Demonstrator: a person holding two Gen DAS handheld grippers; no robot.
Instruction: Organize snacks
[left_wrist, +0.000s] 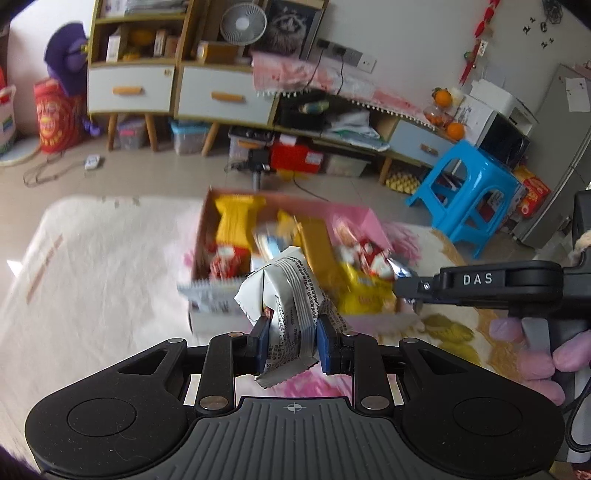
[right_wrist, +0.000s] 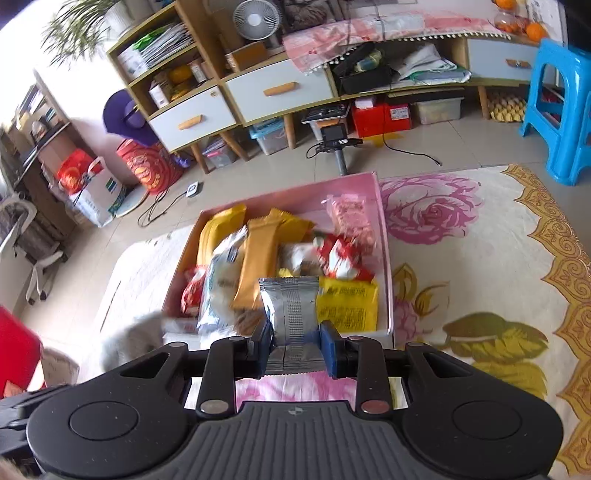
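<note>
Left claw (left_wrist: 290, 341): clamped on crumpled white snack wrapper (left_wrist: 291, 295). Right claw (right_wrist: 295, 345): grips silver foil packet (right_wrist: 290, 306). Both lifted over pink snack box (right_wrist: 384, 258), likely for sorting.

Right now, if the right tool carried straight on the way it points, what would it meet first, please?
Probably the snacks in the pink box, likely the yellow packet just beyond its silver packet; depth is unclear.

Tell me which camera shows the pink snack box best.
The right wrist view: the pink snack box appears nearly whole and fairly sharp, its packets distinguishable. The left wrist view shows that box blurred, partly hidden behind the held wrapper.
</note>
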